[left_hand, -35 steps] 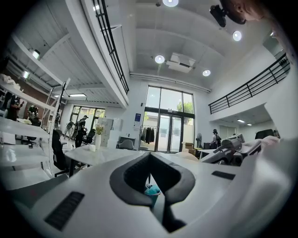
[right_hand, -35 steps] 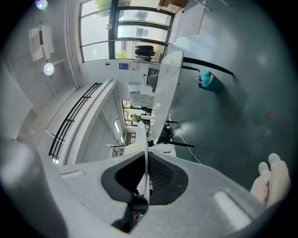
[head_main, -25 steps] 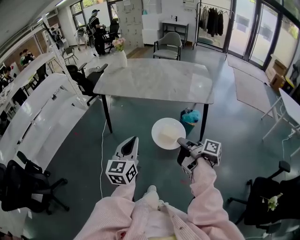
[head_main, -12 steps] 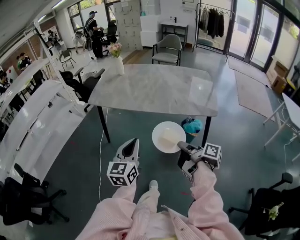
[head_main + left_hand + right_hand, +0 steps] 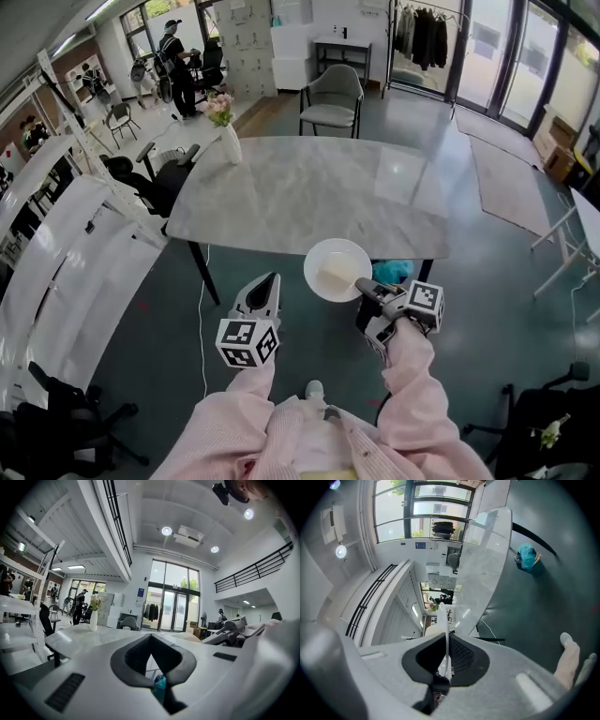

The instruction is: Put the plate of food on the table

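White plate (image 5: pixel 337 269) with a pale block of food (image 5: pixel 336 273) on it, held roughly level and seen from the head view right over the near edge of the table (image 5: pixel 281 197), toward its near right corner. Contact with the tabletop impossible to judge. Clamped at the near right rim by the right gripper (image 5: pixel 364 285), its fingers (image 5: pixel 461 656) closed on the thin rim, shown edge-on between the dark pads in the right gripper view. To the left of the plate and just short of the same near edge, the left gripper (image 5: pixel 271 278), clear of the plate, pointing at the table, its fingers pressed together with nothing between them. Pink sleeves (image 5: pixel 412 394) behind both grippers. Pale marbled tabletop on dark legs, bare but for a white vase of flowers (image 5: pixel 228 141) at the far left corner. Under the near right corner, just beyond the plate, a teal bin (image 5: pixel 396 271) on the dark green floor (image 5: pixel 487 281). Past the far edge of the table, a grey chair (image 5: pixel 332 94) facing it.
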Demonstrator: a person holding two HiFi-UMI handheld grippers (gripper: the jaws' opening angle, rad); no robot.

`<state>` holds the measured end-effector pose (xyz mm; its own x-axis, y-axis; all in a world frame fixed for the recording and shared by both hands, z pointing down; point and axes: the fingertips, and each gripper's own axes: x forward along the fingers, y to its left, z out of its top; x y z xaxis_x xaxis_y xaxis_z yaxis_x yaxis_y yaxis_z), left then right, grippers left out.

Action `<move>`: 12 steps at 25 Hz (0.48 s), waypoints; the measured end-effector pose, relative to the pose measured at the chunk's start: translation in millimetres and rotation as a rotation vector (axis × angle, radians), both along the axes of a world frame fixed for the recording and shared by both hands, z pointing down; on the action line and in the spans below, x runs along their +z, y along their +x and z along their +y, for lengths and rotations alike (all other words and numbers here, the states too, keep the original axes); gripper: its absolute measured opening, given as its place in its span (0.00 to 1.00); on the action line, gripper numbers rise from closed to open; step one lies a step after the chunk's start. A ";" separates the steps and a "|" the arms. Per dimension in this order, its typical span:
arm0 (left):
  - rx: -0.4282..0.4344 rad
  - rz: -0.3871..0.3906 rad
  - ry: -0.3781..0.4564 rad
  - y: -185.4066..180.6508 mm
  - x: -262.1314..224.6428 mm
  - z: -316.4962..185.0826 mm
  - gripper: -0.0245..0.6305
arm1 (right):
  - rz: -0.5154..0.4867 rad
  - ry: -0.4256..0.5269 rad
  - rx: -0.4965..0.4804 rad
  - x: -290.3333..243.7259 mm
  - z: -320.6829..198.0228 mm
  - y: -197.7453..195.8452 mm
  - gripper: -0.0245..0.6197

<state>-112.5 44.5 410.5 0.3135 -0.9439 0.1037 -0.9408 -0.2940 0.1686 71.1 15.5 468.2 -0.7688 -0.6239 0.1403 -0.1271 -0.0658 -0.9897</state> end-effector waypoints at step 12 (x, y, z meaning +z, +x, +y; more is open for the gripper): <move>0.029 0.035 -0.035 -18.3 13.7 -93.3 0.03 | -0.001 -0.001 0.018 10.4 -92.2 -19.4 0.06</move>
<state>-130.8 -48.8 424.2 0.3446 -0.9303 0.1254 -0.9254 -0.3142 0.2119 51.7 -76.7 478.6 -0.7574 -0.6378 0.1396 -0.1246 -0.0686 -0.9898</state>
